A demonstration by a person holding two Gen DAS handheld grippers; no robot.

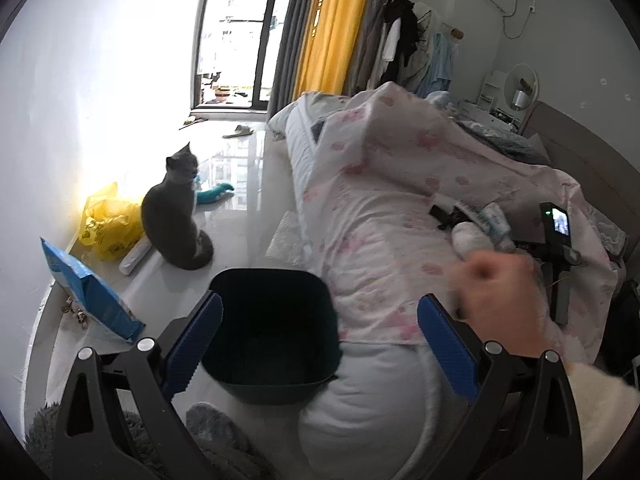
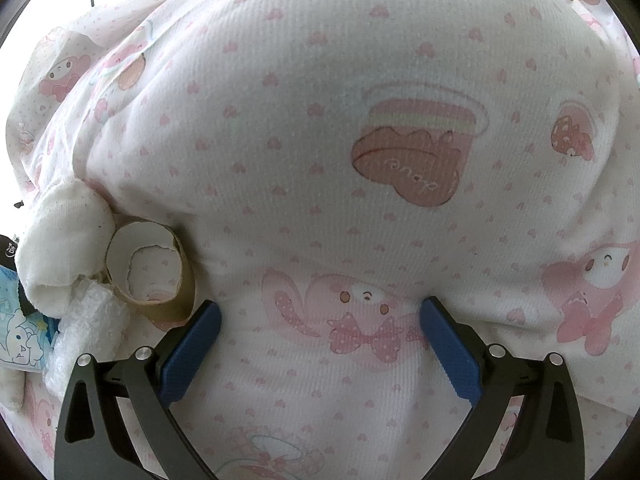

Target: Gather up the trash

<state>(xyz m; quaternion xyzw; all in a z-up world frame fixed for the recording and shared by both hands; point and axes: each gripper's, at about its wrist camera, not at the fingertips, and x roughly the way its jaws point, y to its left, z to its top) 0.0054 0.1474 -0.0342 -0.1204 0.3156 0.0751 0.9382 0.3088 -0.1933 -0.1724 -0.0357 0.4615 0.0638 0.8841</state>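
Two tools show here, and both are wide open with nothing between their bumpy blue pads. Left tool hangs over a dark bin with a square mouth and rounded corners; the bin stands on the shiny floor, touching the side of the bed, and looks bare inside. Right tool points at a soft, puffy blanket with fine ribs and pink hearts, bows and bunny pictures. The trash lies on this blanket, just left of the right tool: a brown cardboard tube, round and hollow with a torn rim, a lumpy white wad of paper touching it, and a crinkly bit of clear bubble wrap just below. A flat pack with a blue cartoon peeks in at the edge. In the left view a blurry hand is over the bed near the same pile. A grey cat sits on the floor beside a crumpled yellow plastic bag and a blue paper bag
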